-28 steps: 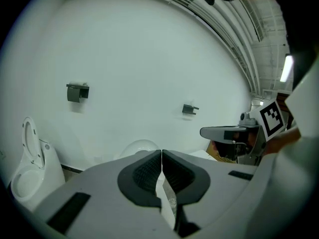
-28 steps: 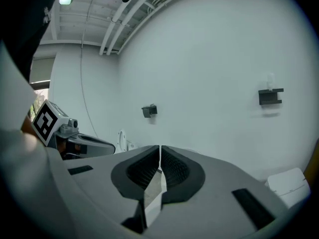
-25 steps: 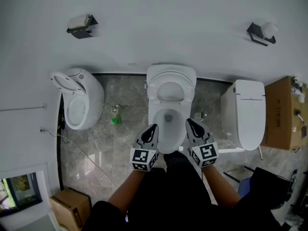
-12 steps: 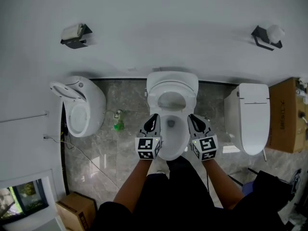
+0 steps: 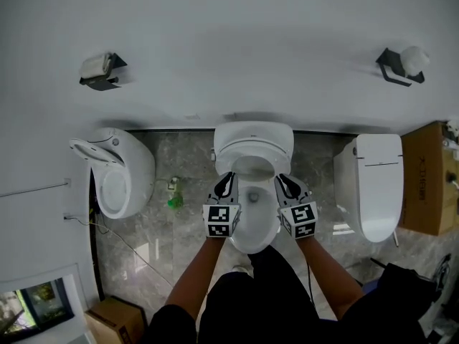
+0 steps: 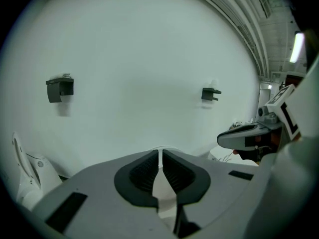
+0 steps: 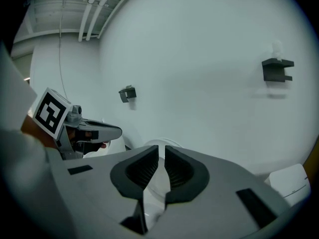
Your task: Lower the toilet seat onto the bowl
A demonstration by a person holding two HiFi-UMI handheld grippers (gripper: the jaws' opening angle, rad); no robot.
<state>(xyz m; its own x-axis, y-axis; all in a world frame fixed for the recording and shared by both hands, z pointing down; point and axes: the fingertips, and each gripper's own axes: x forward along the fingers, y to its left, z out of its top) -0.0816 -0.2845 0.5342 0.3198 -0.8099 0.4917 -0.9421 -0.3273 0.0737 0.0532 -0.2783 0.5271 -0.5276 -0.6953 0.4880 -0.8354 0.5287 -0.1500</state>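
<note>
Toilet seat [image 5: 252, 155]: stood raised at the back of the middle bowl [image 5: 251, 243], leaning toward the white wall [image 5: 237, 41], centre of the head view; not down on the rim.
Left gripper [image 5: 226, 180]: jaws were closed to a thin slit with nothing between them. It hung over the bowl's left rim, tips pointing up-frame toward the seat. Contact with the seat could not be told.
Right gripper [image 5: 285, 183]: jaws were closed likewise and empty. It hung over the right rim, level with the left gripper.
Between the grippers: only the open bowl.
Frame left: open-seated toilet [image 5: 115, 170] stood well apart. A green bottle [image 5: 172, 201] sat on the grey marble floor [image 5: 190, 156] between it and the middle bowl.
Frame right: closed-lid toilet [image 5: 376, 185] stood nearer, with a strip of floor between. A large cardboard box [image 5: 429, 178] sat at the right edge.
Wall: left paper holder [image 5: 100, 72] upper left and right paper holder [image 5: 400, 61] upper right, both well up-frame of the seat.
Lower left corner: small cardboard box [image 5: 118, 319] on the floor, apart from the person's legs.
</note>
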